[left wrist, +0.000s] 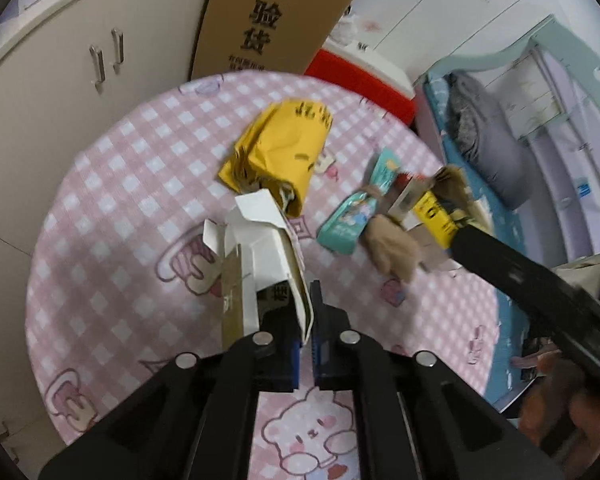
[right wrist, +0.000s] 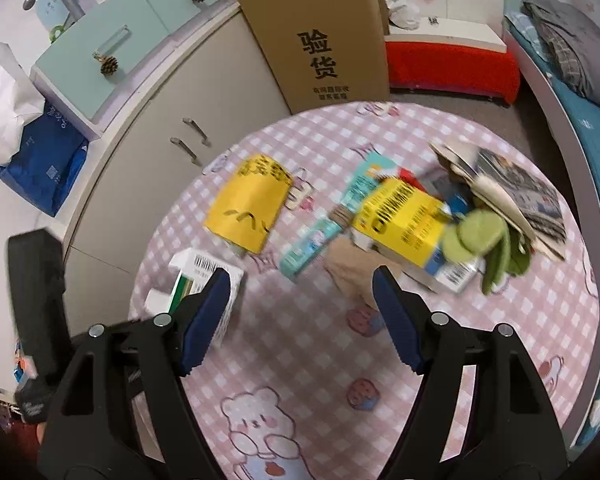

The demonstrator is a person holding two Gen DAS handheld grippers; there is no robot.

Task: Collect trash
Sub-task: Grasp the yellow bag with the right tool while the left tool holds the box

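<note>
Nearest the left camera, a white carton (left wrist: 260,256) with torn-open flaps and a brown cardboard inside stands on the pink checked tablecloth (left wrist: 120,184). The left gripper (left wrist: 306,320) is clenched on one thin wall of this carton, its blue pads pressing the card from both sides. The right gripper (right wrist: 300,280) hangs spread wide over the cloth with nothing between its blue pads. Just past it lie a tan cloth scrap (right wrist: 352,268), a teal snack packet (right wrist: 312,240) and a glossy yellow box (right wrist: 404,220) with black print, beside a green plush piece (right wrist: 484,244). Further back, a crumpled yellow paper bag (left wrist: 280,148) lies flat. Behind the round table, a tall cardboard box (right wrist: 320,36) leans by a beige cupboard (right wrist: 204,92).
</note>
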